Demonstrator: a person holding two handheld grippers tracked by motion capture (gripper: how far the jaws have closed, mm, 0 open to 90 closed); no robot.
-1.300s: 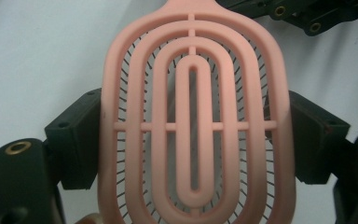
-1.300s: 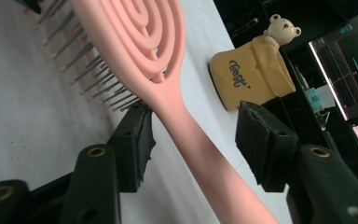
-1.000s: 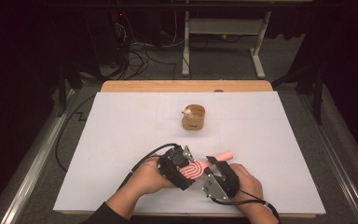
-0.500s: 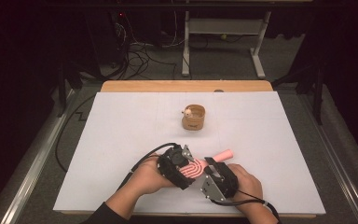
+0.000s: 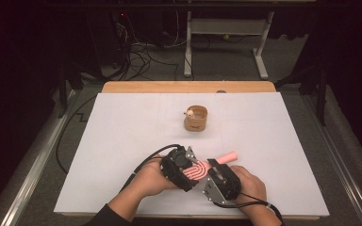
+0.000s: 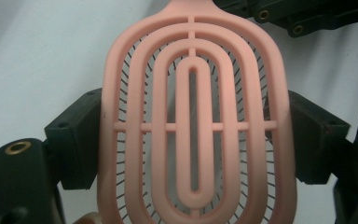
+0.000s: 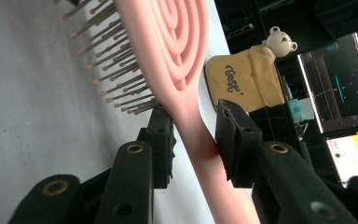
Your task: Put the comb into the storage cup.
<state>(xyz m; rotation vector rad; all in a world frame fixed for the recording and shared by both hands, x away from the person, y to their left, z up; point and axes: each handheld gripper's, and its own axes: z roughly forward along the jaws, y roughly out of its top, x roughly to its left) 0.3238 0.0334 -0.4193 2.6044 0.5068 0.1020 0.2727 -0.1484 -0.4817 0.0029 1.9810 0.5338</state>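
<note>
A pink hairbrush (image 5: 198, 170) is held bristles down just over the white sheet near the front edge, its handle (image 5: 227, 157) pointing right and away. My left gripper (image 5: 191, 168) is shut on the two long edges of the brush head (image 6: 193, 126), one pad on each side. My right gripper (image 5: 212, 169) has just been closing its jaws around the brush's neck (image 7: 193, 126), and both pads (image 7: 235, 135) now sit against it. Farther back stands a tan cup-shaped holder (image 5: 195, 118) with a small bear figure on its rim (image 7: 279, 42).
The white sheet (image 5: 122, 141) covers a table with a wooden far edge (image 5: 188, 87). Cables and a metal stand lie on the dark floor beyond. Lit monitors (image 7: 340, 79) show in the right gripper view, past the holder.
</note>
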